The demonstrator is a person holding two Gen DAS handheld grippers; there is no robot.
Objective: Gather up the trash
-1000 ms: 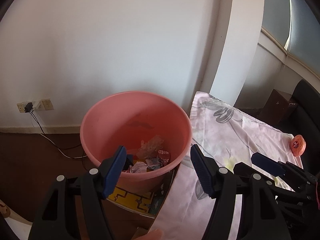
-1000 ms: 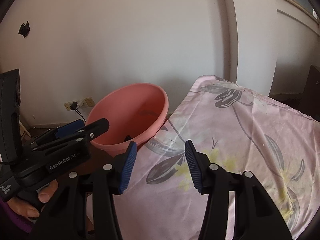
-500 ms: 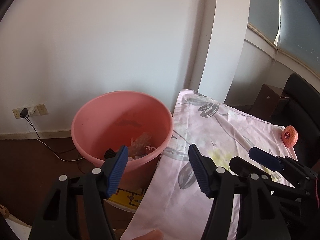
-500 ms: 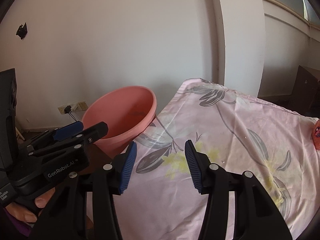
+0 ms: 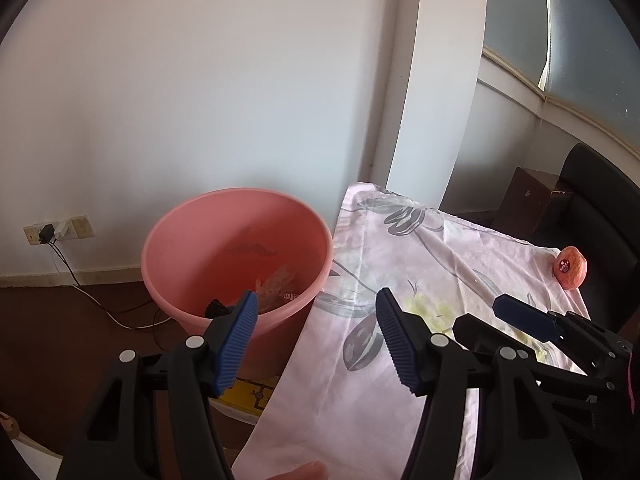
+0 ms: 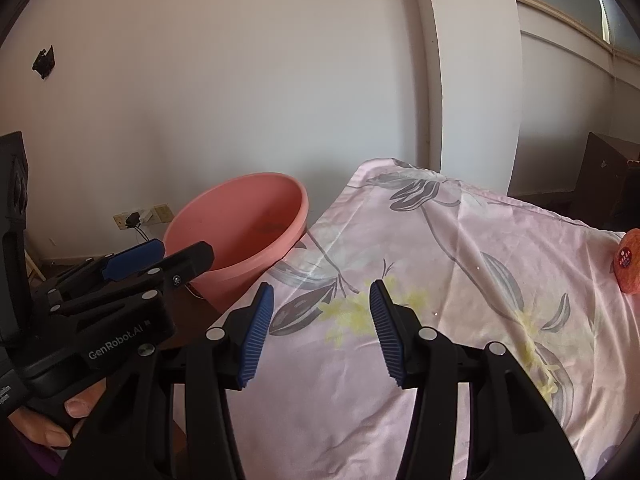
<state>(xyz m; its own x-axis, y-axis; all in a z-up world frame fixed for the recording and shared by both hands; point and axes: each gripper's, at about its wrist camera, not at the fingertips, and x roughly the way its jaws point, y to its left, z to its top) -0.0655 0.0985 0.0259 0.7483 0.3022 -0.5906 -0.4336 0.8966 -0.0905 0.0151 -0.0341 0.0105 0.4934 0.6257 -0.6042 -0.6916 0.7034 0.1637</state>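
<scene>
A pink plastic bucket (image 5: 236, 256) stands on the floor by the white wall, with crumpled wrappers (image 5: 280, 284) at its bottom. Right of it is a table under a pink flowered cloth (image 5: 420, 280). An orange round thing with a sticker (image 5: 570, 268) lies at the cloth's far right edge. My left gripper (image 5: 316, 340) hangs over the gap between bucket and cloth, its jaws wide and closing a little, nothing between them. My right gripper (image 6: 320, 332) hovers open and empty over the cloth (image 6: 460, 280). The bucket (image 6: 240, 232) and the orange thing (image 6: 628, 264) also show there.
A wall socket with a plug and trailing cable (image 5: 48, 232) is left of the bucket. A yellow printed box (image 5: 252, 396) lies under the bucket. A white pillar (image 5: 436, 80), a brown box (image 5: 532, 200) and a black chair (image 5: 600, 208) stand behind the table.
Both grippers have drawn back and swung right, away from the bucket and over the cloth. The orange thing has come into the right wrist view. The left jaws have narrowed slightly.
</scene>
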